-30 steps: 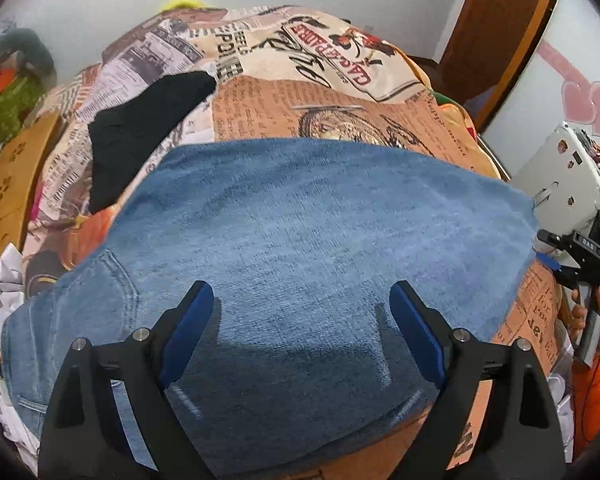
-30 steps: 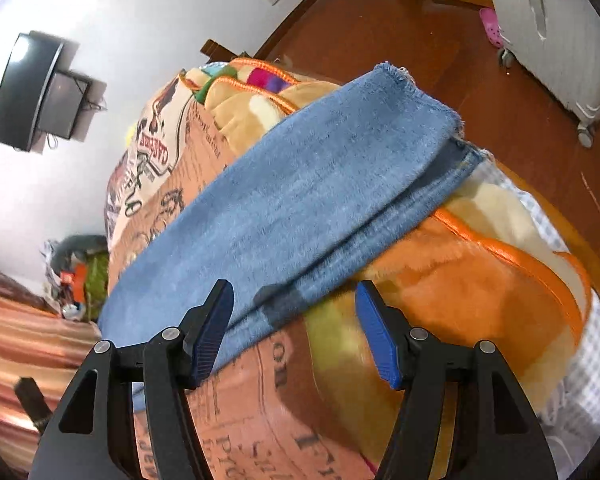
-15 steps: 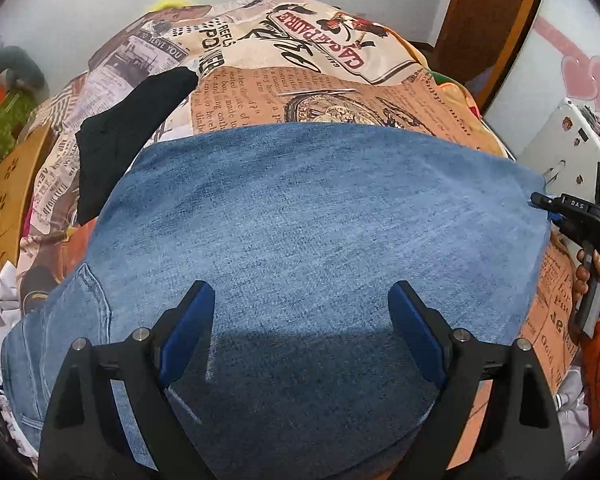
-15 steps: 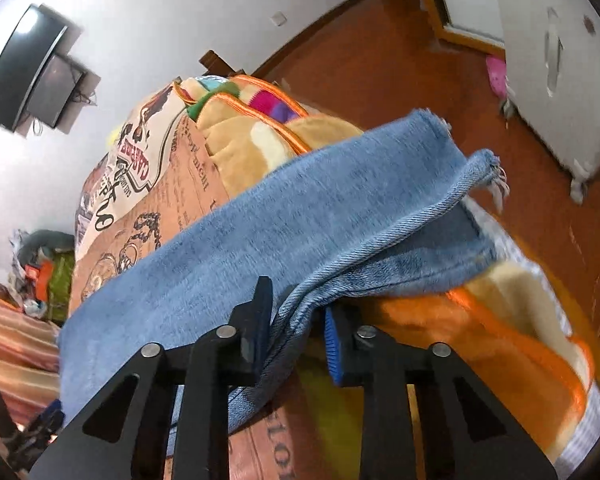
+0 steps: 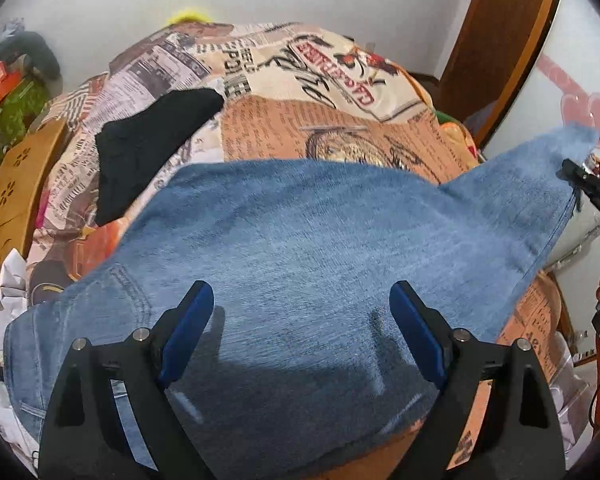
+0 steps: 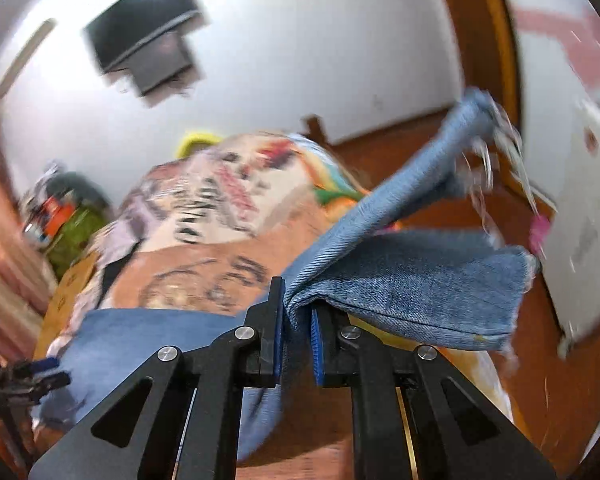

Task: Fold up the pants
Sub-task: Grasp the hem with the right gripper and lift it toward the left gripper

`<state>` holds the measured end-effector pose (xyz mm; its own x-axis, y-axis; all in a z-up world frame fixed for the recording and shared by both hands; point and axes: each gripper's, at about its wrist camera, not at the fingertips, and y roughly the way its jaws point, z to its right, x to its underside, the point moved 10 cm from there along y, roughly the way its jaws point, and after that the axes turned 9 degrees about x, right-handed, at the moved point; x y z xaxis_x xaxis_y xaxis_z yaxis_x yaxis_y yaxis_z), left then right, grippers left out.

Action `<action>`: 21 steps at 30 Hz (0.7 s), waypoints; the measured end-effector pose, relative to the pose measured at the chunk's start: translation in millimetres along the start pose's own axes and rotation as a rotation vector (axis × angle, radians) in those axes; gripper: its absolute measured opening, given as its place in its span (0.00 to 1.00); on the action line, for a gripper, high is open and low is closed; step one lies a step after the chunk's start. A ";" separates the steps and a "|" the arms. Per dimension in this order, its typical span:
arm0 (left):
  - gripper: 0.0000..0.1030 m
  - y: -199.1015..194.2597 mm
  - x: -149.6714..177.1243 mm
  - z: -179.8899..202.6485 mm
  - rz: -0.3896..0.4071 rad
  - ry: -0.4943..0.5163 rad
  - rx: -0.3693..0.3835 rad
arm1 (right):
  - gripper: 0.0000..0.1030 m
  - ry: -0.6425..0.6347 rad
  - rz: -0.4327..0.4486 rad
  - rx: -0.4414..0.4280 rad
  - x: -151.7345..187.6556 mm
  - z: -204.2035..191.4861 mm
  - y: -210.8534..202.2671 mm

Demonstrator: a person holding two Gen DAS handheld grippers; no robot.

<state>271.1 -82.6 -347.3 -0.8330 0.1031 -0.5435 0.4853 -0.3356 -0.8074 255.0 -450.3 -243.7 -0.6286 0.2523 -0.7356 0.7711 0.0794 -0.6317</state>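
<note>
Blue denim pants lie folded lengthwise across a bed with a newspaper-print cover. My left gripper is open and empty, hovering above the middle of the pants near the waist and back pocket. My right gripper is shut on the leg ends of the pants and holds them lifted off the bed; the frayed hems hang to the right. In the left wrist view the right gripper shows at the far right with the raised leg end.
A black garment lies on the bed beyond the pants. A wooden board stands at the bed's left side. A white cabinet and wood floor are at the right. A wall screen hangs above.
My right gripper closed on the leg ends and has raised them up off the bed. The left gripper has stayed open over the pants.
</note>
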 end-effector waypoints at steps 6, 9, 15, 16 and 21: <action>0.88 -27.2 -1.3 -17.3 0.062 -0.036 -0.008 | 0.10 -0.226 0.041 -0.129 3.2 -106.4 -25.3; 0.88 -37.4 2.2 -31.3 0.079 -0.069 -0.008 | 0.10 -0.327 -0.001 -0.186 29.7 -155.3 -15.5; 0.88 -48.6 17.8 -58.4 0.075 -0.109 -0.030 | 0.10 -0.467 -0.206 -0.256 118.7 -215.1 26.2; 0.88 -49.6 20.1 -61.2 0.073 -0.114 -0.032 | 0.10 -0.508 -0.239 -0.243 135.3 -219.4 33.9; 0.88 -49.2 23.9 -71.3 0.069 -0.139 -0.045 | 0.18 -0.598 -0.255 -0.207 148.1 -218.1 36.5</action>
<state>246.3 3.1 -336.9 -0.8248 -0.0502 -0.5632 0.5511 -0.2945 -0.7807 212.1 -199.7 -322.4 -0.6951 -0.3700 -0.6164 0.5577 0.2635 -0.7871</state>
